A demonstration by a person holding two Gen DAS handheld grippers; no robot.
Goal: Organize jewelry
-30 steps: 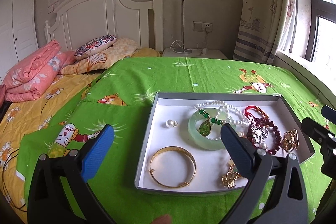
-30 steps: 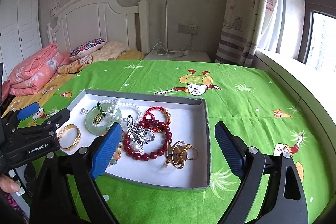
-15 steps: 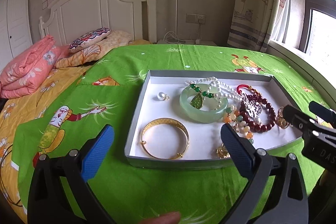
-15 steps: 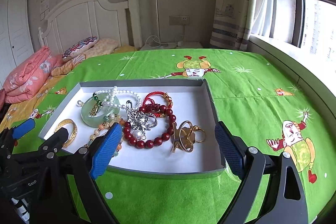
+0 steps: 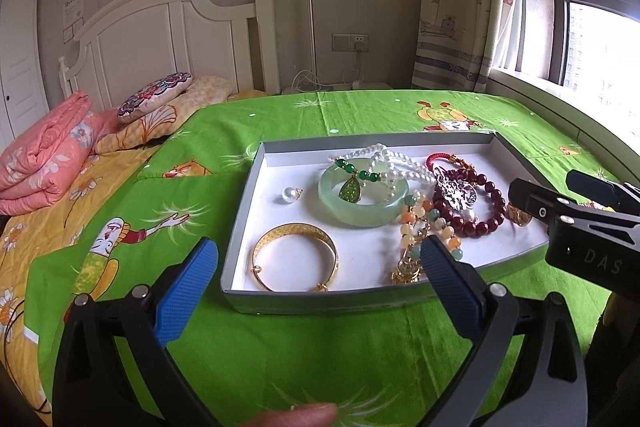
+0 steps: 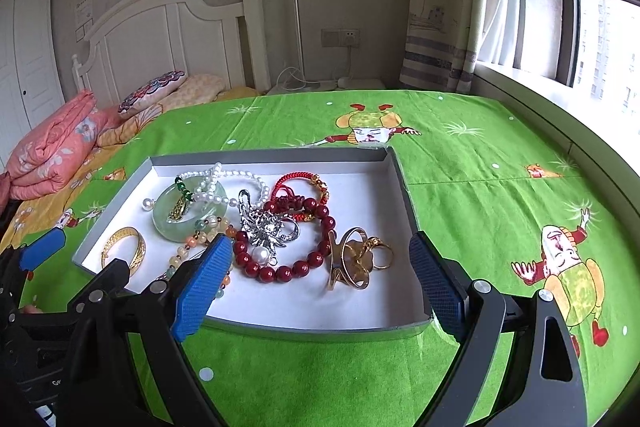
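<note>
Both the left gripper (image 5: pixel 318 281) and right gripper (image 6: pixel 320 273) hung wide apart and empty before the grey tray (image 6: pixel 402 183), where tangled jewelry lay heaped, so lifting the red bead bracelet (image 6: pixel 320 223) risked dragging neighbours out.

The left wrist camera is looking forward between the left gripper's (image 5: pixel 318 285) blue pads from low over the green bedspread (image 5: pixel 320 347), facing the headboard (image 5: pixel 168 39), close to the tray's (image 5: pixel 320 301) near wall. The right wrist camera is facing the same way from further toward the window, just beside the tray's (image 6: pixel 408 187) right corner. Both are sharing the tray, headboard and curtain.
</note>
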